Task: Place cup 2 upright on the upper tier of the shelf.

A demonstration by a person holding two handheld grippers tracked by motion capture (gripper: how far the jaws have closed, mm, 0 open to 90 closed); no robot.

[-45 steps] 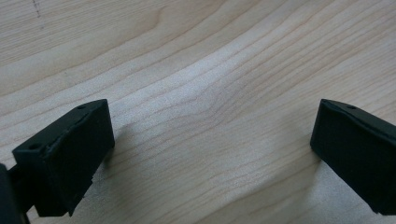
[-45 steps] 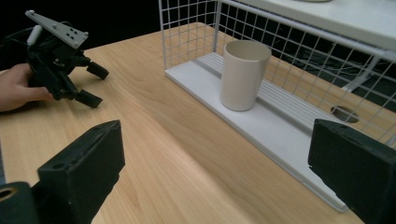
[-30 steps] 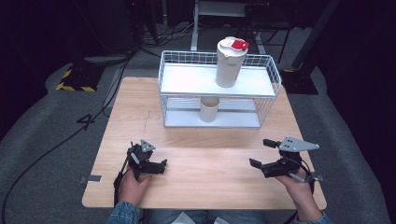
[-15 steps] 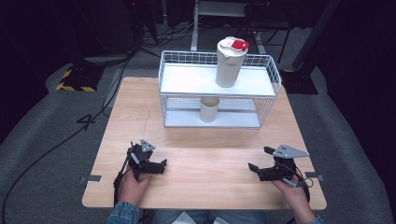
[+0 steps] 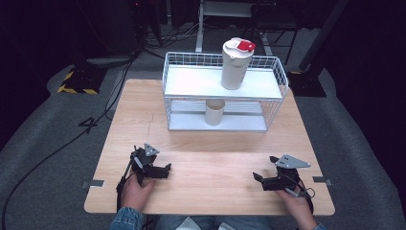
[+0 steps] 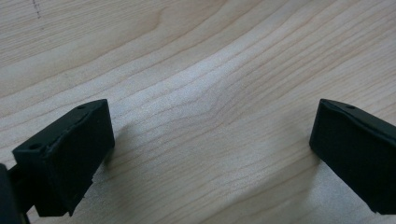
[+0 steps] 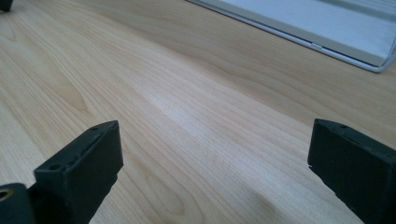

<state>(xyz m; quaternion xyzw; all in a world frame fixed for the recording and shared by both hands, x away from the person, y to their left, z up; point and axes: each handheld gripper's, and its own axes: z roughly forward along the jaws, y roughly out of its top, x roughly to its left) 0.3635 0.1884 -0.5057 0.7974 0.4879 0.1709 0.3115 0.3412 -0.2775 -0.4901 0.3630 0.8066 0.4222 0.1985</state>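
Lower now than a second ago, the right tool [image 5: 261, 179] rests on the desk [image 5: 215, 158], seemingly touching it (jaws apart); left tool [image 5: 165, 168] likewise spread wide

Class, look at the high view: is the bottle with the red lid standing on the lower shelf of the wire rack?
No, the bottle stands upright on the top shelf of the wire rack; a small cup stands on the lower shelf.
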